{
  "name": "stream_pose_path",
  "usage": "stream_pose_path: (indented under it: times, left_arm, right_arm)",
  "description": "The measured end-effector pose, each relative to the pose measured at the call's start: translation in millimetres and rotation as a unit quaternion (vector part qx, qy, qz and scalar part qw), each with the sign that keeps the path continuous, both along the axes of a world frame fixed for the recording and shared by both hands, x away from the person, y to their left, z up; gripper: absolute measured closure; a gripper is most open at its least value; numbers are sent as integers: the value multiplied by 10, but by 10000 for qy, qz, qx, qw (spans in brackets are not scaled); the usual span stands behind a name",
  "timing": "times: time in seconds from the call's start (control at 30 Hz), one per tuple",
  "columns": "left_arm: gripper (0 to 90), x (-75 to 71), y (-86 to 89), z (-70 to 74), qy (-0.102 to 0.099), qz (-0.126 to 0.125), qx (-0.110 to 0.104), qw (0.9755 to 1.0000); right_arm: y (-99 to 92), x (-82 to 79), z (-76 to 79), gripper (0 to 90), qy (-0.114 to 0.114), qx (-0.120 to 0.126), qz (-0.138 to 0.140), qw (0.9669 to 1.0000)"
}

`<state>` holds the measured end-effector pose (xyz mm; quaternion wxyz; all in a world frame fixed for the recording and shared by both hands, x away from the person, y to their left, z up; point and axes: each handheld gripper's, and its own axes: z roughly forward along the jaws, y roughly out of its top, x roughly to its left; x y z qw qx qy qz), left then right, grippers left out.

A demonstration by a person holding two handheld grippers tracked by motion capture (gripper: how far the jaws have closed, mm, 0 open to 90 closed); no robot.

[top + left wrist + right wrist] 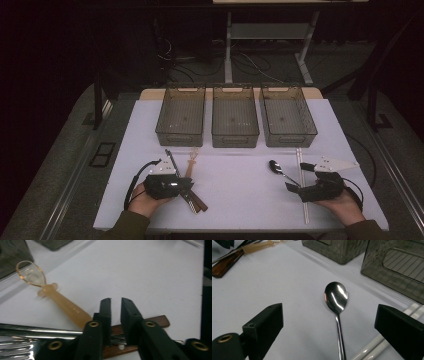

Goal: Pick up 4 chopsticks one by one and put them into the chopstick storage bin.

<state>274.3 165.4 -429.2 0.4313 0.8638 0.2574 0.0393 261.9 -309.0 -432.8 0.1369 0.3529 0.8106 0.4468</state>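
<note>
My left gripper hovers low over a small heap of cutlery at the front left, its jaws almost together with just a slit between them. Under them lies a wooden handle. A translucent amber spoon points away beside it, and a steel fork lies at the lower left. My right gripper stands wide open at the front right. A metal spoon lies on the table between its jaws, untouched.
Three smoky plastic bins stand in a row at the back of the white tabletop. A pair of long white sticks lies beside the metal spoon, under my right gripper.
</note>
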Motion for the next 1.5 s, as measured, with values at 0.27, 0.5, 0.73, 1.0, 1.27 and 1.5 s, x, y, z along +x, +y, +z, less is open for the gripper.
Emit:
stream_pose_path:
  times: [0.27, 0.5, 0.73, 1.0, 1.27, 1.5]
  left_arm:
    - [887, -58, -89, -37, 207, -267, 187, 9993]
    - [887, -131, -115, -62, 259, -334, 340, 9985]
    - [887, -161, -123, -74, 313, -379, 431, 9979]
    - [887, -208, -108, -72, 317, -352, 501, 9976]
    - [887, -249, -67, -64, 296, -305, 534, 9977]
    - [888, -273, -19, -60, 295, -240, 556, 9977]
  right_arm:
    - [-8, 4, -3, 83, 9, 5, -33, 10000]
    - [-13, 2, -1, 83, 8, 4, -51, 10000]
    - [-17, 1, 0, 83, 1, 5, -67, 10000]
    - [-18, 5, -2, 82, 4, -10, -66, 10000]
    - [-20, 3, -1, 83, 6, -8, -71, 10000]
    - [-20, 5, -2, 83, 6, -14, -76, 10000]
